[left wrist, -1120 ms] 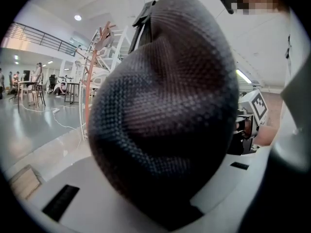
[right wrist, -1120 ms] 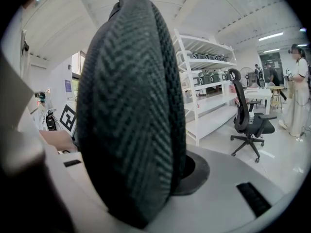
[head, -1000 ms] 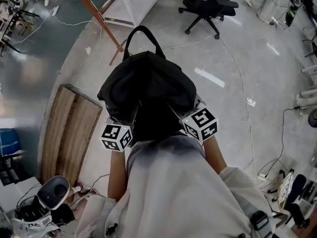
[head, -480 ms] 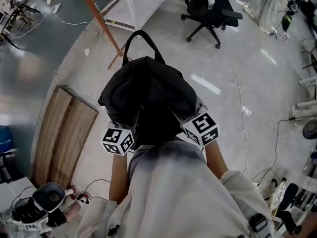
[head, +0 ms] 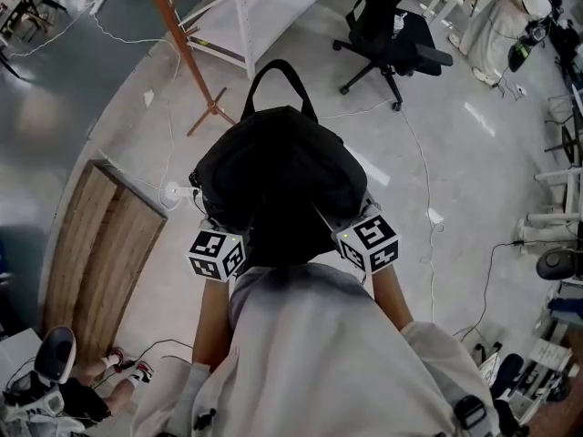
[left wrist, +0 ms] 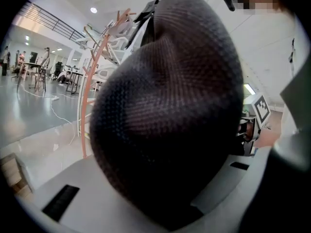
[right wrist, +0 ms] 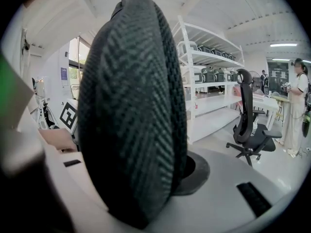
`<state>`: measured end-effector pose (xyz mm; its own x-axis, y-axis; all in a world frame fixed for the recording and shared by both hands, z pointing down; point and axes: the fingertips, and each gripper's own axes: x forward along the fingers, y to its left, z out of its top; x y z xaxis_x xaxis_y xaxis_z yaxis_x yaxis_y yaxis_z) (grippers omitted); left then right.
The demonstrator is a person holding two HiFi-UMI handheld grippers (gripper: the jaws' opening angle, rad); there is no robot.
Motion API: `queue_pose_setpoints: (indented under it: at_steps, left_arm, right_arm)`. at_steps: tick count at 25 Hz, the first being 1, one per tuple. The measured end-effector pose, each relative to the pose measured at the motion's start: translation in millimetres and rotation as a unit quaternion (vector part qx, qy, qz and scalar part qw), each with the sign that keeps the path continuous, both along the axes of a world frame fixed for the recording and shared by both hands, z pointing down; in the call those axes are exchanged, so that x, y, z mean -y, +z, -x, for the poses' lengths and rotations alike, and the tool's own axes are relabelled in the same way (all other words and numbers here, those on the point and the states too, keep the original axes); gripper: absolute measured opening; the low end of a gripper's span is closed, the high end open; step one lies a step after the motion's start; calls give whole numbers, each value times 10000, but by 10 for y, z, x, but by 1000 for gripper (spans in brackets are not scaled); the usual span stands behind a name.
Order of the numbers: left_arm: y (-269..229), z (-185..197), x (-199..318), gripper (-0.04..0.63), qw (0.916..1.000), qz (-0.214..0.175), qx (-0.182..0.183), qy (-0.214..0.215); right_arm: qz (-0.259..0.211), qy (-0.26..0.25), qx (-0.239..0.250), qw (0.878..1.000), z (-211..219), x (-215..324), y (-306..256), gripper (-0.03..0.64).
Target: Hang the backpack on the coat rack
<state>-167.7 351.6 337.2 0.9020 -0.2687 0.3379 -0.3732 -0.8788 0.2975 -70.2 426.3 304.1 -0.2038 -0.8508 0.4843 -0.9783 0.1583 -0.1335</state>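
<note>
Orange wooden coat rack (head: 182, 48) stands on the floor, well apart from the black fabric backpack (head: 278, 176), which is up in the air. Left claw (head: 219, 244) and right claw (head: 363, 235) are each clenched on one side of it. My worry: soft fabric slipping from those pinches, or its small top loop (head: 281, 85) missing a peg and nudging the rack over.

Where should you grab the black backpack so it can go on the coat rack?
Grip the backpack low on both sides, coming from the person's side. Its handle loop stands at the far end, toward the coat rack, leaving it free for a hook.
</note>
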Motion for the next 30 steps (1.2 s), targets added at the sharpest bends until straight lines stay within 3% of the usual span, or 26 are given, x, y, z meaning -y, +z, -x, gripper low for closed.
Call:
queue_pose_setpoints:
  at_steps: [18,30]
  left_arm:
    - [-36,-445,1513,127,9992,232,237,-223]
    - [-134,-142,2140,129,9971,152,224,-704]
  right_arm:
    - [239,-204,166,9994,-482,1545,-38,153]
    - [59,-722,203,9972,-252,2259,-93,153]
